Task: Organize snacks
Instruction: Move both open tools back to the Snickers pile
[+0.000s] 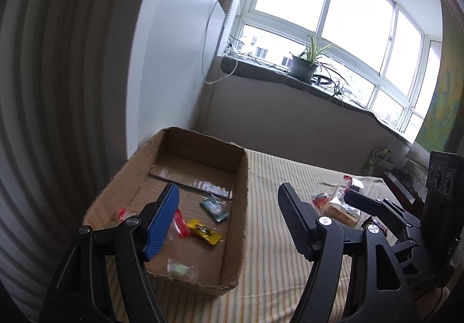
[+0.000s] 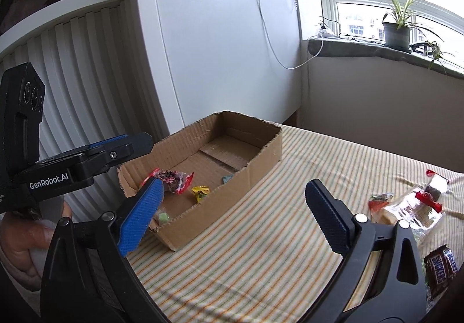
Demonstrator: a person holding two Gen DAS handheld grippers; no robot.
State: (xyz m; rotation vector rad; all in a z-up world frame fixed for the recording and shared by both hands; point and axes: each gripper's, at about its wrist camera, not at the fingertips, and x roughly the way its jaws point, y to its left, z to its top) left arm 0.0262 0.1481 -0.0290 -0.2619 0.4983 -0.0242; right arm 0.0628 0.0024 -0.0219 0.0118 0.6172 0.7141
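Observation:
An open cardboard box [image 1: 242, 192] [image 2: 261, 160] stands on the striped tablecloth and holds several small wrapped snacks: a yellow one [image 1: 204, 231] [image 2: 200, 193], a teal one [image 1: 215, 208], a red one [image 2: 174, 181] and a pale green one [image 1: 179, 268]. My left gripper [image 1: 227, 207] is open and empty, above the box's right wall. My right gripper [image 2: 232, 192] is open and empty, above the cloth beside the box. Loose snacks lie to the right: a clear-wrapped pile [image 2: 411, 207] [image 1: 339, 207] and a Snickers bar [image 2: 440, 270].
A white slatted cabinet [image 2: 87, 67] stands behind the box. A window sill with a potted plant [image 1: 304, 65] [image 2: 397, 30] runs along the back. The left gripper's body [image 2: 58, 166] shows at the left of the right wrist view, the right gripper's body [image 1: 406, 221] at the right of the left wrist view.

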